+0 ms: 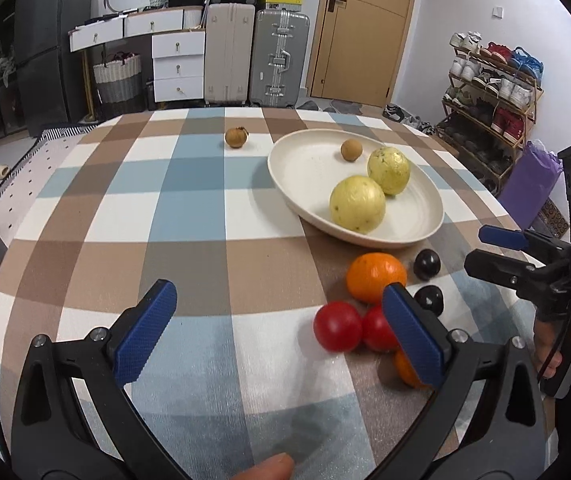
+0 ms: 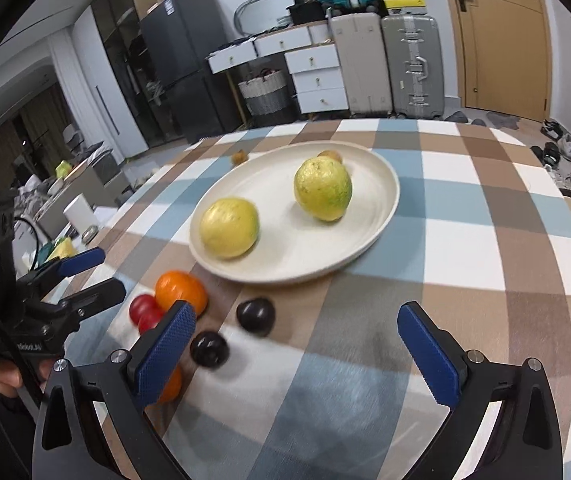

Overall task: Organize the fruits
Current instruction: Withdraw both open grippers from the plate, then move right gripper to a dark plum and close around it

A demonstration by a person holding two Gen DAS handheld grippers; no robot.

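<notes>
A white plate (image 1: pixel 309 168) holds two yellow-green guavas (image 1: pixel 357 204) (image 1: pixel 388 171) and a small brown longan (image 1: pixel 351 150). A second longan (image 1: pixel 236 137) lies on the cloth left of the plate. In front of the plate lie an orange (image 1: pixel 375 277), two red tomatoes (image 1: pixel 337 326), two dark plums (image 1: pixel 426 264) and a second orange (image 1: pixel 407 368) partly hidden by my finger. My left gripper (image 1: pixel 281 332) is open and empty, left of the tomatoes. My right gripper (image 2: pixel 297 352) is open and empty, near the plums (image 2: pixel 255 316).
The checked tablecloth (image 1: pixel 205 216) covers a round table. Its edge runs close on the right in the left wrist view, with a shoe rack (image 1: pixel 489 92) and a purple bag (image 1: pixel 533 184) beyond. Suitcases, drawers and a door stand at the back.
</notes>
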